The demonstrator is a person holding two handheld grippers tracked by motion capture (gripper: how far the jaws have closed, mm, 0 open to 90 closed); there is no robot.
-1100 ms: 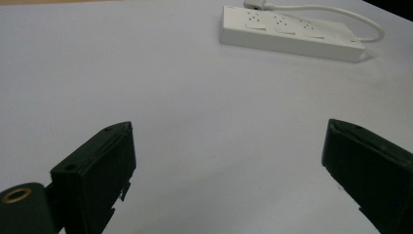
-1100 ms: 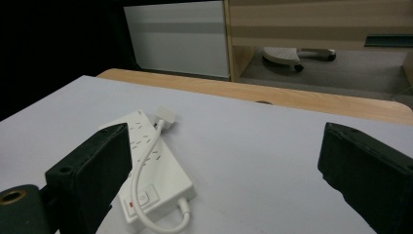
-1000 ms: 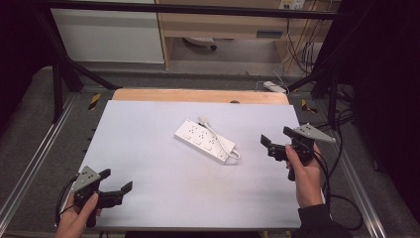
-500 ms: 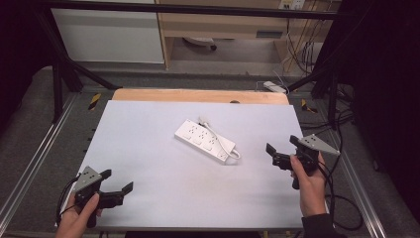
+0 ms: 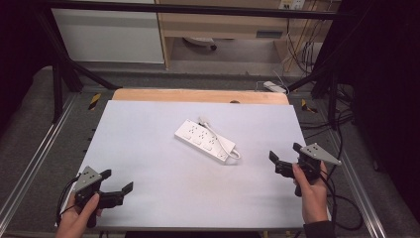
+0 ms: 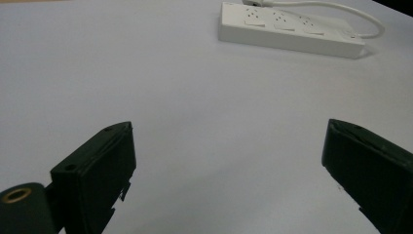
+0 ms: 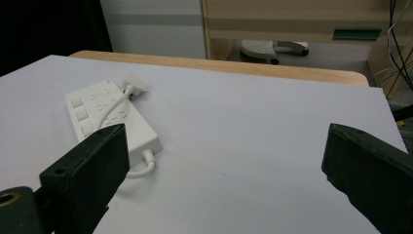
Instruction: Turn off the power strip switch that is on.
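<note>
Two grippers sit low at the near corners of your table, each with its jaws spread wide and nothing between them. Your left gripper hovers by the near left corner, close to the near edge and the left edge of the white surface. Your right gripper hangs near the right edge, a little farther from you, with your hand wrapped around its grip.

The white power strip lies on the middle of the table, turned at an angle so that one end points far left and the other near right. Its white cord runs back over its top to a plug at the far end and loops out at the near right end. In the left gripper view the strip is well ahead of the open jaws, with bare white surface between. In the right gripper view it lies just beyond the left jaw, partly behind it.

You have open room on every side of the strip: bare surface to the left, to the right, and toward you. Along the far edge a strip of wood shows past the white sheet.

No brand, label or writing on the strip can be read in these views; the markings are too small to tell.
</note>
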